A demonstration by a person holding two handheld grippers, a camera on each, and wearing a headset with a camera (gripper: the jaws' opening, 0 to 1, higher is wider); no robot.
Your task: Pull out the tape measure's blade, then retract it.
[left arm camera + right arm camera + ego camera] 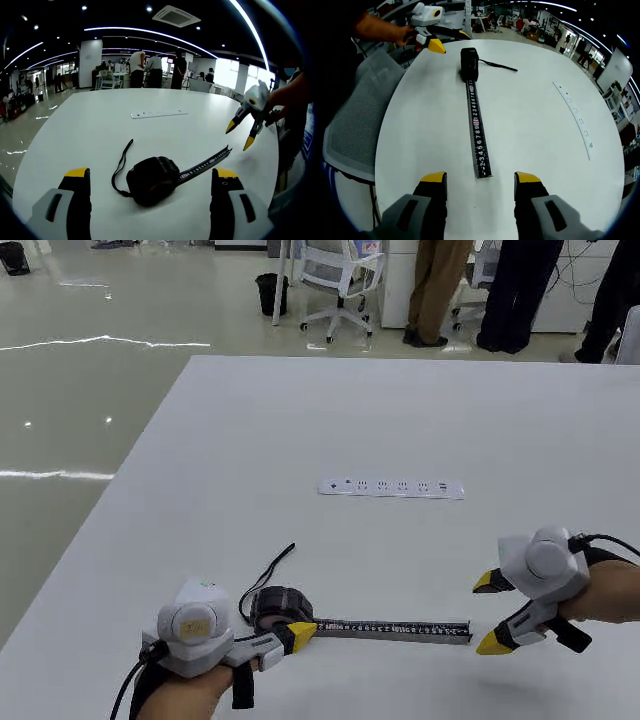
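A black tape measure point(280, 606) lies near the front left of the white table point(400, 410), its black strap point(266, 573) trailing off behind it. Its blade point(395, 629) lies pulled out flat to the right. In the left gripper view my left gripper point(150, 175) is open, one jaw on each side of the tape measure point(152, 180), neither touching it. The right gripper point(480, 177) is open just behind the blade point(477, 130) end, gripping nothing. In the head view the left gripper point(287, 625) sits by the case and the right gripper point(490, 612) by the blade tip.
A white power strip point(392, 487) lies flat in the middle of the table. Beyond the far edge stand an office chair point(340, 280), a black bin point(270, 292) and several people. A grey mesh chair point(365, 115) is close to the table's near side.
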